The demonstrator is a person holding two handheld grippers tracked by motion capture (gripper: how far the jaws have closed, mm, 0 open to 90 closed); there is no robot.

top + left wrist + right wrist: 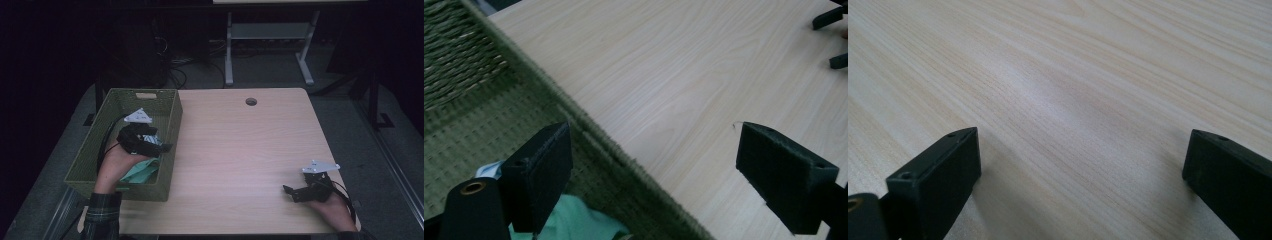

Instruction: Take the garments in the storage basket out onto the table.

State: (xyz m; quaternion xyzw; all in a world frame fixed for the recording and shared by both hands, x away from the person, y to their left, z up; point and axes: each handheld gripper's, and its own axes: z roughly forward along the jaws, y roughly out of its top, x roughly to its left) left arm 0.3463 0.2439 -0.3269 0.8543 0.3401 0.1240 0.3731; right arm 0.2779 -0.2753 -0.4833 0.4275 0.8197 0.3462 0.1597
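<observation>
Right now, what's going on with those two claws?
Left gripper open above basket, over green cloth. Right gripper open, empty, on table. Nothing in the way.

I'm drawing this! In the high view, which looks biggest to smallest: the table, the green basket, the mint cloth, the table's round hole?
1. table
2. green basket
3. mint cloth, partly hidden
4. round hole

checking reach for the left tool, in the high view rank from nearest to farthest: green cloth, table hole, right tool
1. green cloth, in the basket right under the left tool
2. table hole, far side, toward the middle
3. right tool, near right corner
</observation>
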